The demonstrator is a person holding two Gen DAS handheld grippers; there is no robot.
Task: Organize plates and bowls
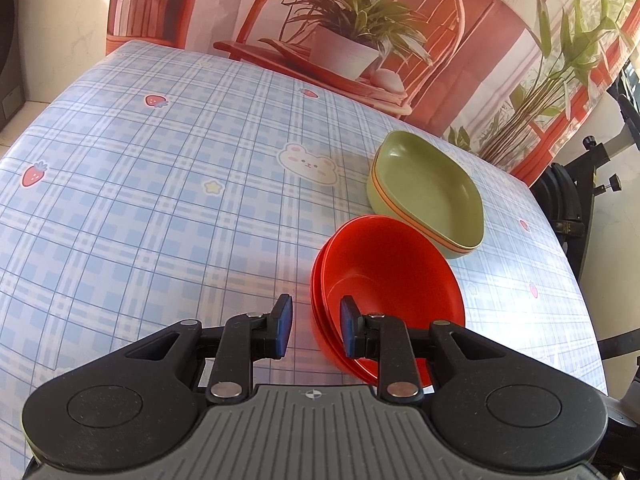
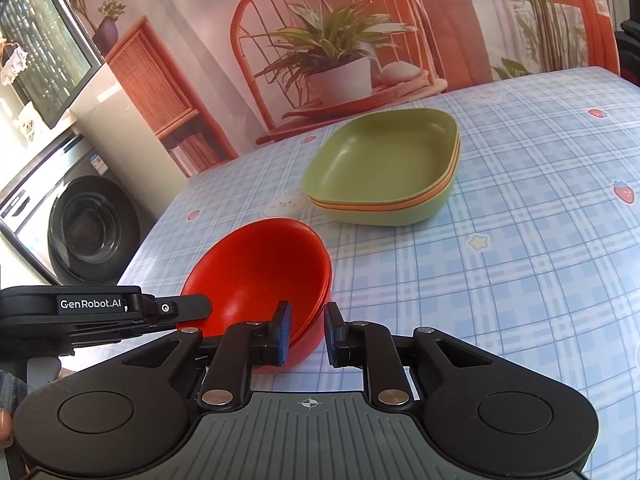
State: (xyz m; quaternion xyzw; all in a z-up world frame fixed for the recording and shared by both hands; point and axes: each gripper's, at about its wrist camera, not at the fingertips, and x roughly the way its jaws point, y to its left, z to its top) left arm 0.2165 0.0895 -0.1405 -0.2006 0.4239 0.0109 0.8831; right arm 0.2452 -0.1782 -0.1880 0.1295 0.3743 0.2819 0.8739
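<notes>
Left claw (image 1: 314,328) open, straddling red bowls (image 1: 392,280) rim

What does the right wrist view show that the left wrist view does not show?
Only the right wrist view shows a washing machine beside the table, a dark window above it, and the left gripper seen from the side at the red bowls' rim.

Only the left wrist view shows black stand hardware past the table's far edge.

Both show the stacked red bowls straddled at the rim by an open gripper, the stacked green plates, the plaid tablecloth and the plant backdrop.
</notes>
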